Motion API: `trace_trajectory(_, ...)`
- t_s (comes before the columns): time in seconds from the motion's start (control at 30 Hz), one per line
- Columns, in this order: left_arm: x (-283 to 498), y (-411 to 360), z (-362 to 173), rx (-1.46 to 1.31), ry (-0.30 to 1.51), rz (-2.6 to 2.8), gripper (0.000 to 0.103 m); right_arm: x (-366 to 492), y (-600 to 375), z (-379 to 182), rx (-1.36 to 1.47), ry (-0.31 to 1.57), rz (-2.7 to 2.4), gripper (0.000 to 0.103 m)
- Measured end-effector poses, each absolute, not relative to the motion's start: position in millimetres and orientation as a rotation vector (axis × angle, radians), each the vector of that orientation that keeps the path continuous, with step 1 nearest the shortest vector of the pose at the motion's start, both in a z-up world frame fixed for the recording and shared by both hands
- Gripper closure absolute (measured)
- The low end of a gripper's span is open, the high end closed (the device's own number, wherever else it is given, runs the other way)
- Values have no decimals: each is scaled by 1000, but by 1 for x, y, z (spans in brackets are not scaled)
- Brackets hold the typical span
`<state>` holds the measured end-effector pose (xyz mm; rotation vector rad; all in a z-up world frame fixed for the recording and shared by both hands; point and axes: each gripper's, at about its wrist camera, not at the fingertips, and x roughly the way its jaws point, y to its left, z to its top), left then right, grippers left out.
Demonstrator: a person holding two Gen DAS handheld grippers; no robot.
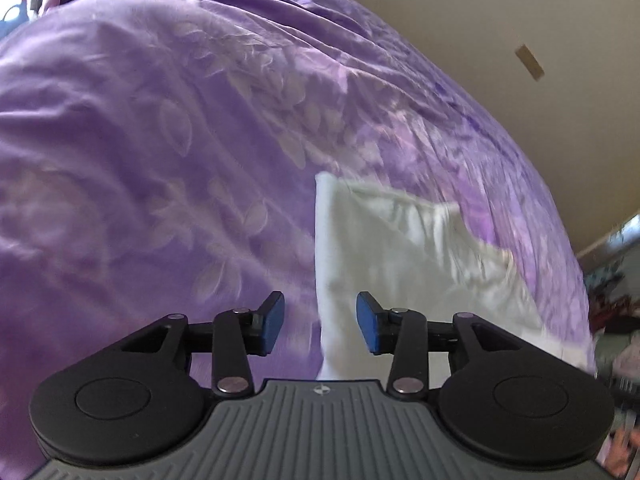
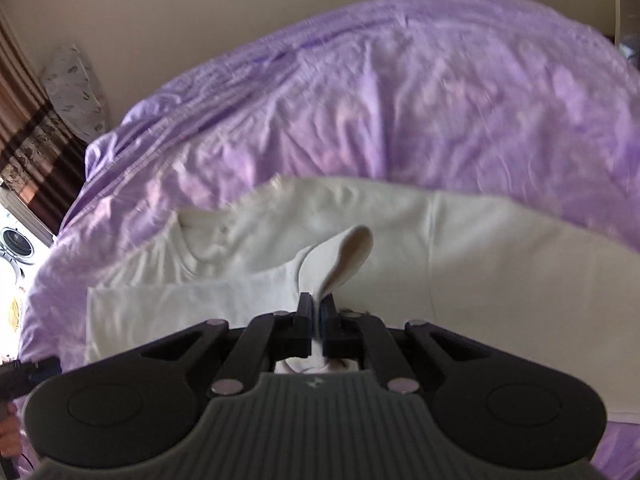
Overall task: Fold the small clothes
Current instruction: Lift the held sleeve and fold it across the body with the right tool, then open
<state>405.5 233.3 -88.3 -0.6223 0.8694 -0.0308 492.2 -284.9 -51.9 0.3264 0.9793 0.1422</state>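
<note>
- We see a white shirt [image 2: 480,264] that lies spread on a bed with a purple bedcover [image 2: 400,92]; its collar points to the left side in the right wrist view.
- Our right gripper [image 2: 316,312] is clenched on a fold of the white shirt: the cloth is pinched between the two blue pads, and a loop of it stands up just behind them.
- Our left gripper [image 1: 320,322] is released, its blue pads stand well apart, and nothing is between them.
- In the left wrist view the edge of the shirt [image 1: 400,260] runs under the gap of the left gripper, so the right finger is above the white cloth and the left finger is above the purple bedcover [image 1: 160,140]. We cannot tell if the fingers touch the cloth.
- Behind the bed there is a beige wall [image 2: 240,12], and at the left a brown striped curtain [image 2: 28,128].
</note>
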Motion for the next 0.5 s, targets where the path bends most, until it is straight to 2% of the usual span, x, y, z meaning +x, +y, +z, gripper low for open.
trace_trajectory(0.13,438,236,-114,-695,899,-24,54,487,-296,-65,330,981,149,103)
trace_trajectory(0.2,448,234,-124,-694,896,-15,57,488,-300,-70,338,980,158,103)
trace_trajectory(0.33,456,231,-123,-667,850,-104,97,485,-302,-77,327,981,177,103)
trace_trajectory(0.5,443,226,-85,-500,738,-170,100,481,-309,-63,381,924,224,103)
